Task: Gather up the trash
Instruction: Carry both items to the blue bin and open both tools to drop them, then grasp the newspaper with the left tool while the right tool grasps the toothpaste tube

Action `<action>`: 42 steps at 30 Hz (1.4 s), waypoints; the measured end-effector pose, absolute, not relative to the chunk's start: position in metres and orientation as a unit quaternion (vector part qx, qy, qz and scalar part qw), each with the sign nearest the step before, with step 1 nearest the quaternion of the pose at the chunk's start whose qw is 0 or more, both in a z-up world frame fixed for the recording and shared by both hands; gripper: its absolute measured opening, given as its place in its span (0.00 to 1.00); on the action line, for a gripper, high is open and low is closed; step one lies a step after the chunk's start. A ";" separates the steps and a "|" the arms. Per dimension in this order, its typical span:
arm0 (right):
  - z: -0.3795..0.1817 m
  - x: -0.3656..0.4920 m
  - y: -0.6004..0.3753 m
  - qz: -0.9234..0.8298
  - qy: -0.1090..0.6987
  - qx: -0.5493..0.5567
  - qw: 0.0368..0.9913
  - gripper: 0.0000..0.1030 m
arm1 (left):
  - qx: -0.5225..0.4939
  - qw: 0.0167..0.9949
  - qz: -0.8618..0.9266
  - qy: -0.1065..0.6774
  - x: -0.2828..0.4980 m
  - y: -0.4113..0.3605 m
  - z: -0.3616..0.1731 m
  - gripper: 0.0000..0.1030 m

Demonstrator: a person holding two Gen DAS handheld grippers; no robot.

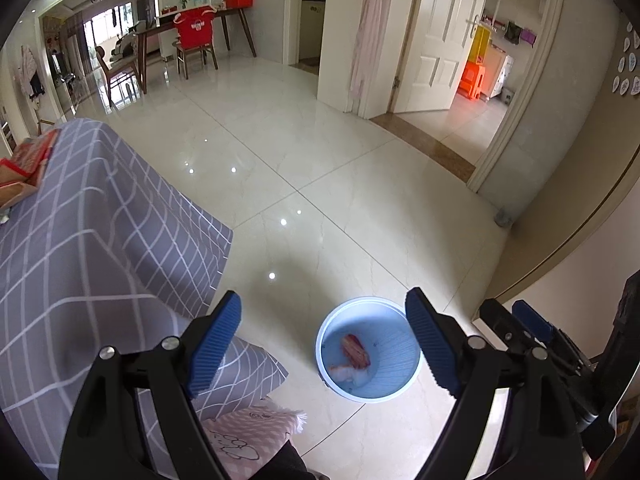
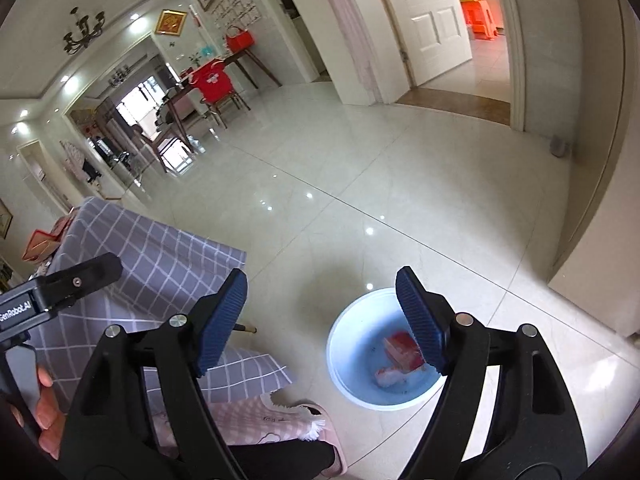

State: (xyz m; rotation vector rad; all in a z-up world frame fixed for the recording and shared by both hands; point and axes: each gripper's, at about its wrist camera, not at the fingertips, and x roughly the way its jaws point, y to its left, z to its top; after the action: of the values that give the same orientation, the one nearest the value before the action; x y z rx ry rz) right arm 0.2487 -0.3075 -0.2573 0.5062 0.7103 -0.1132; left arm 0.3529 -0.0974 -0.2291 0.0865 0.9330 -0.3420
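The shiny pale floor [image 1: 328, 184] is made of big tiles with thin lines between them. A round blue bin [image 1: 368, 350] stands on the floor, near the corner of the tabletop [image 1: 80, 240]. A red wrapper [image 1: 355, 351] and a white crumpled bit [image 1: 350, 375] lie at the bottom of the bin. A gray cloth with white squares [image 2: 160, 256] covers the tabletop and hangs down toward the floor. Red and brown boxes [image 1: 24, 164] lie on the tabletop, far from the bin.
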 end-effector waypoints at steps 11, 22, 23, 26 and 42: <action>-0.187 0.246 -0.229 0.031 0.306 0.205 0.929 0.74 | 0.038 0.912 -0.124 0.389 0.323 -0.018 -0.167 0.80; -0.133 0.273 -0.091 0.149 0.290 0.135 0.936 0.75 | -0.059 0.938 0.020 0.341 0.302 0.172 -0.114 0.81; -0.130 0.276 -0.077 0.159 0.290 0.128 0.935 0.75 | -0.075 0.937 0.030 0.340 0.301 0.189 -0.115 0.81; -0.124 0.284 -0.040 0.186 0.294 0.110 0.931 0.75 | -0.112 0.934 0.070 0.333 0.297 0.241 -0.117 0.81; -0.131 0.340 0.059 0.224 0.349 0.049 0.909 0.76 | -0.194 0.909 0.075 0.360 0.337 0.329 -0.163 0.74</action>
State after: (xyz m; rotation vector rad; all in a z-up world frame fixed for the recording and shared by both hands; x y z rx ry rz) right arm 0.3404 0.0592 -0.1309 0.1006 0.7197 0.4627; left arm 0.3371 0.3295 -0.1633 -0.3998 0.7426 0.1554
